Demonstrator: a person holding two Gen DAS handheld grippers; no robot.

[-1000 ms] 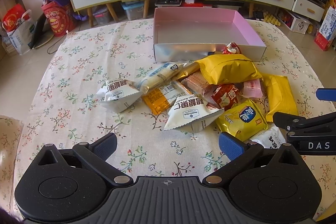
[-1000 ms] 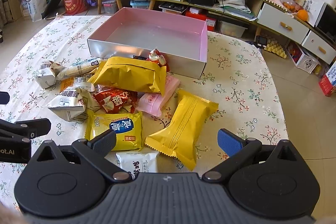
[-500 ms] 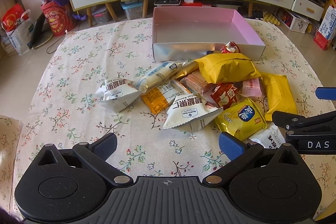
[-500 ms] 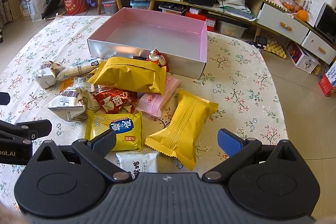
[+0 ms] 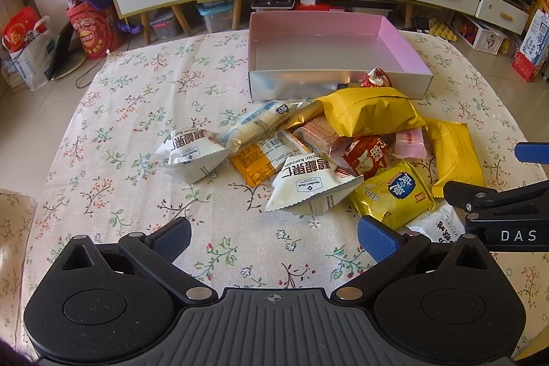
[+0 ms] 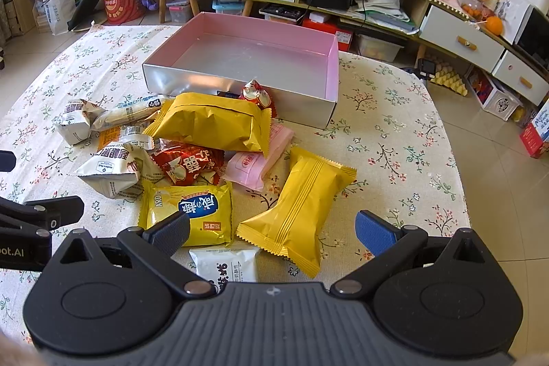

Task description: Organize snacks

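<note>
Hovering wide open and holding nothing, the left gripper point(image 5: 274, 232) and right gripper point(image 6: 272, 230) have barely moved, so the snacks point(image 6: 206, 126) still sit piled beside the empty pink box point(image 6: 329, 71), with sorting not started.

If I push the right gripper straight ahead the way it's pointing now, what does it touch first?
Most likely the plain yellow pillow-shaped snack packet, which lies on the table between the open right gripper fingers. The small white packet with black lettering sits nearer but left of centre; depth is hard to judge.
</note>
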